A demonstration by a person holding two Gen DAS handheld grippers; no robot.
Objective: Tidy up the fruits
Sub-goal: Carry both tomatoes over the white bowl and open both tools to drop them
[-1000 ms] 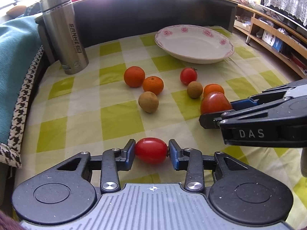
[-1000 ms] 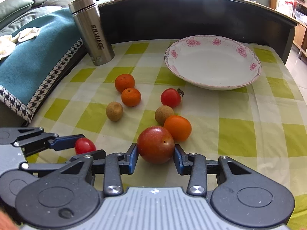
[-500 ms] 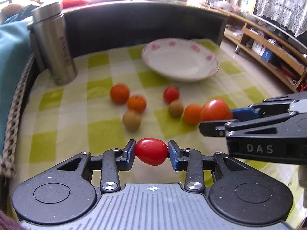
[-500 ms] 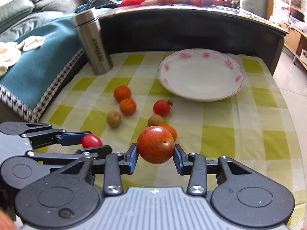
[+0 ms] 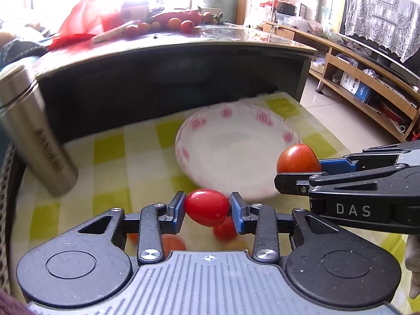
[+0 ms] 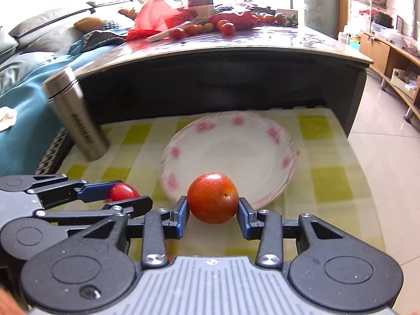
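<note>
The left gripper pinches a small red tomato at lower centre of its view. The right gripper clamps a round red fruit. Both are carried above the near rim of the flowered plate. Step in hand: transport. Next move, likely: advance over the plate, lower, release.
</note>
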